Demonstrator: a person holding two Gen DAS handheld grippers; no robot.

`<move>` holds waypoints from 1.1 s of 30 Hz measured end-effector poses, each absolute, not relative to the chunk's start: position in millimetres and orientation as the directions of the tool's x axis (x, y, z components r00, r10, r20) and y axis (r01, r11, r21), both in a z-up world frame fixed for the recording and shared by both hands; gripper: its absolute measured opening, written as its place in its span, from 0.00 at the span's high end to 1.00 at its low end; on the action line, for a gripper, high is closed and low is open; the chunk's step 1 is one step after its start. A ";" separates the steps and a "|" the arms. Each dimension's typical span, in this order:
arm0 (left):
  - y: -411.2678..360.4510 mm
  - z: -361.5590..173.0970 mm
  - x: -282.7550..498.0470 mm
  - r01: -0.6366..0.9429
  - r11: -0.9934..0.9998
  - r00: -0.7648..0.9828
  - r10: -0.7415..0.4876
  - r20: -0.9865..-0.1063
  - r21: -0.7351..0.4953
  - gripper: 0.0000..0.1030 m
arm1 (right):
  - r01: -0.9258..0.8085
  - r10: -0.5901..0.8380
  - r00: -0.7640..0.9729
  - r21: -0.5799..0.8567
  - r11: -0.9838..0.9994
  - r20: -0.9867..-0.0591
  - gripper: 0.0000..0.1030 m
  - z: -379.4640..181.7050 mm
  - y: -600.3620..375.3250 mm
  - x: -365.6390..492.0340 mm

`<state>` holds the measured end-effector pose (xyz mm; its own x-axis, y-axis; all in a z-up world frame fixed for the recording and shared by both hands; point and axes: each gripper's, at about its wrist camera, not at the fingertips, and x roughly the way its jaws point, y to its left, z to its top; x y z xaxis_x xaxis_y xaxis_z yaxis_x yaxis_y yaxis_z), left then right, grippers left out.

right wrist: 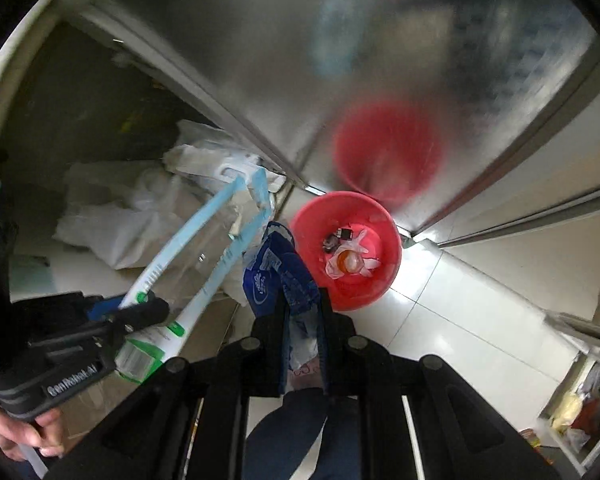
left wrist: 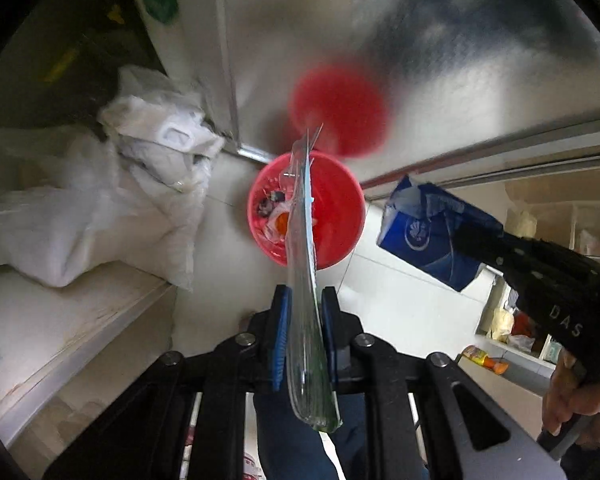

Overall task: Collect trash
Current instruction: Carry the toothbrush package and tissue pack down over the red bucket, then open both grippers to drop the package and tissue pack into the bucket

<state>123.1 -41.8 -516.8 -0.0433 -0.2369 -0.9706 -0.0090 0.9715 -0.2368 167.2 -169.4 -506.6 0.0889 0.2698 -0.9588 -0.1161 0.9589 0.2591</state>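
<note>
Clear wrapper [left wrist: 304,300] pinched in left fingers [left wrist: 281,332]; blue packet [right wrist: 276,280] pinched in right fingers [right wrist: 325,320].

Premises: domestic kitchen or utility corner. Evidence: glossy pale tiled floor [right wrist: 460,300]; large brushed-steel appliance door [left wrist: 420,40], refrigerator-like, reflecting the red waste bin [right wrist: 380,280] standing beside it; white plastic sacks [left wrist: 80,220] heaped against the wall; open low shelf [left wrist: 516,344] holding bottles and packaged goods.
</note>
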 end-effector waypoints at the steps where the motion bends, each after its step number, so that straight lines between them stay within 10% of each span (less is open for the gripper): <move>1: -43.6 -530.8 125.3 -0.011 0.970 -0.049 -0.244 -0.968 -0.244 0.86 | -0.113 0.271 0.086 0.261 0.959 -0.959 0.90 -515.7 -168.3 169.5; 33: -77.8 -771.9 171.6 0.031 0.973 -0.165 -0.219 -0.962 -0.227 0.85 | -0.019 0.176 -0.002 0.176 0.984 -0.984 0.89 -724.8 -186.3 190.9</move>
<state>171.6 -77.8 -771.9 -0.1655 -0.2193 -0.9615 0.0309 0.9733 -0.2274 190.9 -186.3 -724.8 -0.0022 0.1756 -0.9845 -0.0193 0.9843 0.1756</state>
